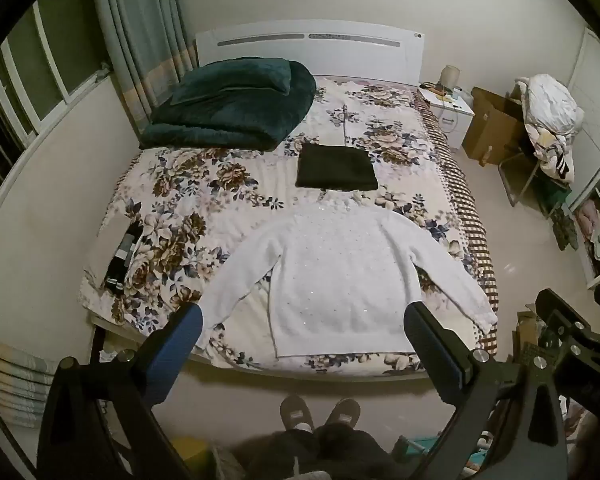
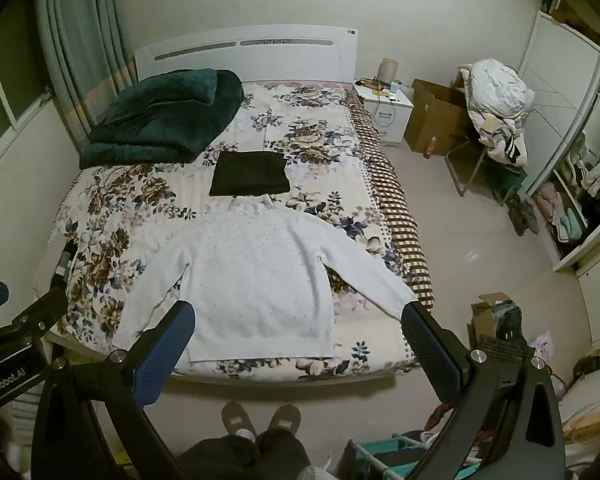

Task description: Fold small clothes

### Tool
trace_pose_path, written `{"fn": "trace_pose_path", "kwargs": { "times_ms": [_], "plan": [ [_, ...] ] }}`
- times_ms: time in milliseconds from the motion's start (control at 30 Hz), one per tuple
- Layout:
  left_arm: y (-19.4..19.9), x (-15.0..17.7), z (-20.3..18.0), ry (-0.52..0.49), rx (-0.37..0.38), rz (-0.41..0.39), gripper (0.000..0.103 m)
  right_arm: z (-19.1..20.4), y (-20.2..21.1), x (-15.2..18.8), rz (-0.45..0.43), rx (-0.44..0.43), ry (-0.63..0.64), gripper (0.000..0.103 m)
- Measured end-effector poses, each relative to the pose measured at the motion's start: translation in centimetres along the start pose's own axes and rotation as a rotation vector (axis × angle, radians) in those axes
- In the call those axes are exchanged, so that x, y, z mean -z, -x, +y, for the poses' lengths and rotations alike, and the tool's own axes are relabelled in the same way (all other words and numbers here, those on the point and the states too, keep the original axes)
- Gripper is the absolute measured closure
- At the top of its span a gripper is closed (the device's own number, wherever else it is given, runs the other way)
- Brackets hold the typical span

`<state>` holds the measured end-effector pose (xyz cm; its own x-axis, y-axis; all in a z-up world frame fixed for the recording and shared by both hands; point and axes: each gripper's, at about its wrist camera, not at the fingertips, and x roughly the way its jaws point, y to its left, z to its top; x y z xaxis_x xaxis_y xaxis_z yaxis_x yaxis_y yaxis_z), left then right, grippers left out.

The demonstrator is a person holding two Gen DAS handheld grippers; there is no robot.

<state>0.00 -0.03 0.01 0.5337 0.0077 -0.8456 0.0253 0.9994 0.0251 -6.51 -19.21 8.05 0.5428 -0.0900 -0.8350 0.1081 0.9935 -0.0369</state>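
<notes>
A white knitted sweater point(image 1: 336, 276) point(image 2: 256, 276) lies flat on the flowered bed point(image 1: 172, 216) point(image 2: 112, 216), sleeves spread to both sides, hem toward the foot edge. Beyond its collar lies a folded dark garment point(image 1: 335, 171) point(image 2: 250, 174). My left gripper point(image 1: 304, 316) hangs high above the hem, jaws wide open and empty. My right gripper point(image 2: 298, 314) is held just as high beside it, open and empty too. Neither touches the cloth. The right gripper's body point(image 1: 572, 340) shows at the left wrist view's right edge; the left one's body point(image 2: 16, 332) shows at the right wrist view's left edge.
A folded dark green blanket point(image 1: 232, 104) point(image 2: 164, 116) sits at the bed's far left by the white headboard point(image 1: 308, 52). A person's slippered feet point(image 1: 320, 414) point(image 2: 260, 420) stand at the foot. Right of the bed: nightstand point(image 2: 388, 110), cardboard box point(image 2: 436, 120), chair piled with laundry point(image 2: 496, 108), wardrobe point(image 2: 572, 184).
</notes>
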Motion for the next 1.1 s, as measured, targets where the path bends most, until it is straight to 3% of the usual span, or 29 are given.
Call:
{"fn": "trace_pose_path", "kwargs": {
  "times_ms": [1100],
  "plan": [
    [-0.05,0.03,-0.03,0.007,0.014,0.000,0.000,0.00,-0.17,-0.77,-0.006,-0.008,-0.006,0.000]
  ]
}}
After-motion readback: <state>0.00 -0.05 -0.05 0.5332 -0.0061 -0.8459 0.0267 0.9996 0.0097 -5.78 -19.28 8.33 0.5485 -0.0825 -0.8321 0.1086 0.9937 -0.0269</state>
